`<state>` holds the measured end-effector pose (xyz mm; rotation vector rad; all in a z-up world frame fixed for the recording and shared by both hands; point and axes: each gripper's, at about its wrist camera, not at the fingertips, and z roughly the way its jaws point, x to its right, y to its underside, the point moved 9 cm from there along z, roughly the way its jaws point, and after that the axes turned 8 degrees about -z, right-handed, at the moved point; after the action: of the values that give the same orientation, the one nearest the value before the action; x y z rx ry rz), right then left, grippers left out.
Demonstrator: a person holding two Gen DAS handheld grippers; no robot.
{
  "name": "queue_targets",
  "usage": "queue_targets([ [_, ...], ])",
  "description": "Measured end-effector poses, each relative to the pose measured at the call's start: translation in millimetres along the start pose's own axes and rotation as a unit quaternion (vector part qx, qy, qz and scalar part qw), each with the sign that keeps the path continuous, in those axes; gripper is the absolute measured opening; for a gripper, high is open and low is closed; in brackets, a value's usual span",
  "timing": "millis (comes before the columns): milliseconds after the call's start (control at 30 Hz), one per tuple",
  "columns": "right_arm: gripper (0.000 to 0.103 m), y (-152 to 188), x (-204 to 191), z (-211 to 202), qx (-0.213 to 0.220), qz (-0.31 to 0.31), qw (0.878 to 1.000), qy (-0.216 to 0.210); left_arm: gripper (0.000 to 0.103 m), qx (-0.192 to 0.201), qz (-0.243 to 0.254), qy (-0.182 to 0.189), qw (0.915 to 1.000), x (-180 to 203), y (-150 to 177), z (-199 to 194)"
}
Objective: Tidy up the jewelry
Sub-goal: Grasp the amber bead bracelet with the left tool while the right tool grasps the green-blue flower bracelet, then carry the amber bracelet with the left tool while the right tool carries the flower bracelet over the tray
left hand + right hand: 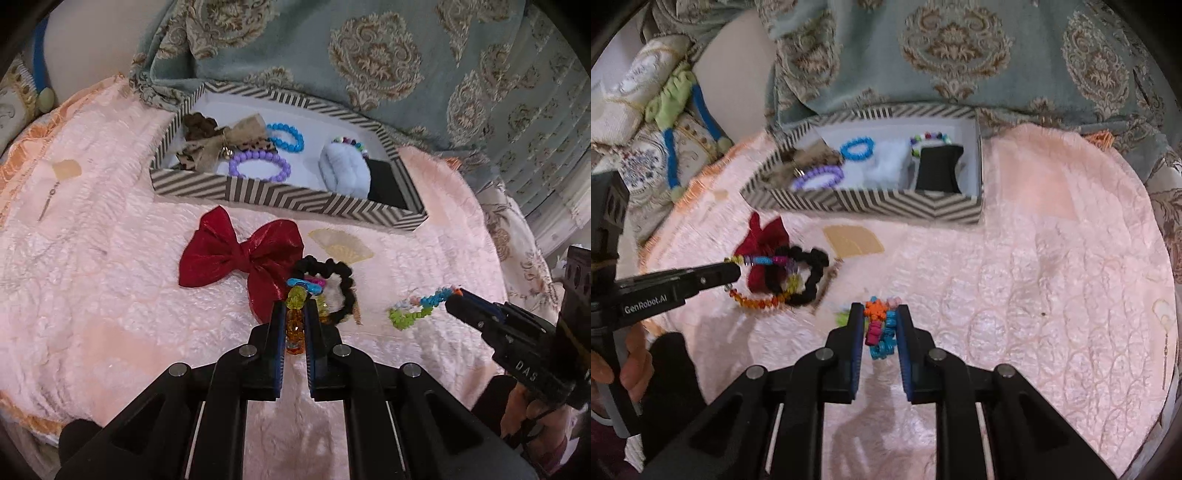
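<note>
My left gripper (294, 308) is shut on a multicolour crystal bead bracelet (294, 320), seen from the side in the right wrist view (759, 301). My right gripper (880, 314) is shut on a colourful flower bead bracelet (880, 328), which trails from its tips in the left wrist view (417, 305). A black scrunchie (338, 291) and a red bow (240, 258) lie on the pink cloth just beyond the left gripper. The striped box (288, 197) at the back holds purple (258, 166) and blue (286, 136) bead bracelets, a leopard bow (218, 142), a pale blue scrunchie (345, 170) and a black pad (386, 182).
A pink quilted cloth (1052, 277) covers the surface. A beige fan-shaped piece (340, 245) lies in front of the box. A thin earring (50, 199) lies at the left. Damask curtain (369, 55) and cushions (646, 110) stand behind.
</note>
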<state>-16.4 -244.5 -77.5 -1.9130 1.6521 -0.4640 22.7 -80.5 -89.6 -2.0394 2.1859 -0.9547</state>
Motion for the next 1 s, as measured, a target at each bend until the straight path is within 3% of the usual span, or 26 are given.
queue_targets([
  [267,0.017,-20.2,-4.9,-30.2,0.036,0.003,0.999,-0.011,0.000,0.023,0.000,0.019,0.9996,8.6,-11.6,-36.7],
  [533,0.017,-35.8,-17.0,-50.9,0.057,-0.009,0.998,-0.024,0.000,0.048,0.004,0.013,0.9987,10.6,-21.6,-60.0],
  [1000,0.017,-51.3,-26.0,-55.3,0.063,-0.028,0.997,-0.021,0.000,0.059,0.012,-0.011,0.9981,16.7,-37.7,-59.3],
])
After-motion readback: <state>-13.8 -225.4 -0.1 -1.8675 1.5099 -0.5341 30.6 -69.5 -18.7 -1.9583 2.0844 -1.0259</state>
